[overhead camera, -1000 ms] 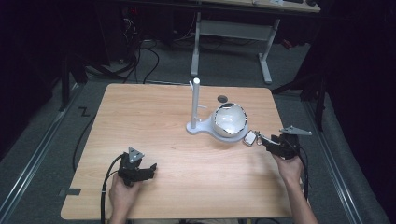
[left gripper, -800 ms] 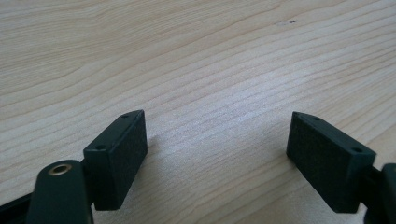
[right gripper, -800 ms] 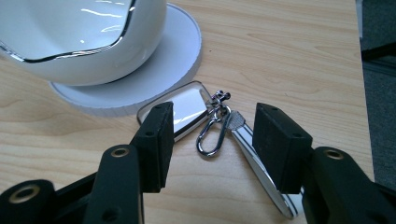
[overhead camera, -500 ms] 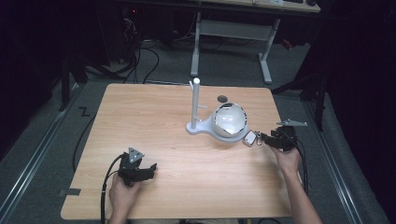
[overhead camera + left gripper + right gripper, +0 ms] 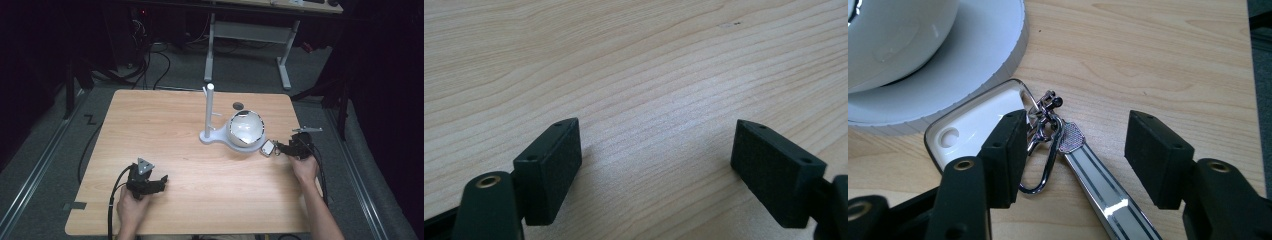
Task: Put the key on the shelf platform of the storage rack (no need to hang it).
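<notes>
A keychain lies on the table against the white stand's round base point(image 5: 973, 55): a white tag point(image 5: 973, 125), a metal clip ring point(image 5: 1045, 150) and a shiny metal strip point(image 5: 1108, 195). My right gripper point(image 5: 1080, 157) is open over it, the strip and ring lying between the jaws, which have just been opening; neither pad presses on the metal. From above, the right gripper point(image 5: 279, 148) points left at the tag point(image 5: 267, 148). My left gripper point(image 5: 159, 182) rests open near the front left, with bare wood between its pads point(image 5: 551, 165).
A white stand point(image 5: 215, 136) with an upright post point(image 5: 210, 107) and a white dome-shaped bowl point(image 5: 246, 128) sits right of the table's middle. A small dark round spot point(image 5: 238, 106) lies behind it. The table's right edge point(image 5: 320, 165) runs close to my right hand.
My right hand has shifted a little farther from the person and slightly left, staying at the keychain. The left hand and gripper have kept still.
</notes>
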Demonstrator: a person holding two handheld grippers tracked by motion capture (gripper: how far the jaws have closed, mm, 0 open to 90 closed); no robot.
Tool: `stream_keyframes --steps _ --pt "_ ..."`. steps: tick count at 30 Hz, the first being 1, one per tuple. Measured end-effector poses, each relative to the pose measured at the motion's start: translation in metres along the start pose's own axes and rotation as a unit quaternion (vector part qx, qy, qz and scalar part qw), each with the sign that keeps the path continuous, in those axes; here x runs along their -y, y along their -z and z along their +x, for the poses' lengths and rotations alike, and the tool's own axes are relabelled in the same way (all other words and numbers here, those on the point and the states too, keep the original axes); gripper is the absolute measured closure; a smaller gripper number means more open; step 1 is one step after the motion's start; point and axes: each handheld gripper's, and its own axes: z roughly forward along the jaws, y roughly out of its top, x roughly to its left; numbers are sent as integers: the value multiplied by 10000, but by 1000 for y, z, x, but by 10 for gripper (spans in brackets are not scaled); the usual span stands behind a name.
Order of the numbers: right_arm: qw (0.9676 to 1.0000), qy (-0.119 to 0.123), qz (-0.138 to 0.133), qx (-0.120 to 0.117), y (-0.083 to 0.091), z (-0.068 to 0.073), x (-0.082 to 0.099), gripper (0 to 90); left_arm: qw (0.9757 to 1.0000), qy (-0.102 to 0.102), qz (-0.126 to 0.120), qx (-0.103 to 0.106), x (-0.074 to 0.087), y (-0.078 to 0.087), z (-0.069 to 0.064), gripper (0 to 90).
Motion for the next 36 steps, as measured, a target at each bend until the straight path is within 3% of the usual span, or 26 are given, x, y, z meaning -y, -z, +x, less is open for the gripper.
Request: stream_keyframes --steps 21,27,33,36 --pt "9999 -23 131 -37 -20 -1 5 424 10000 -1 1 -1 0 0 0 206" --pt "9996 195 147 129 -20 3 5 515 10000 -2 0 -2 0 0 0 206" --pt "9992 379 138 58 -19 8 5 670 10000 0 0 -2 0 0 0 206" --pt "9991 394 146 55 -19 9 4 676 10000 -2 1 -3 0 0 0 206"
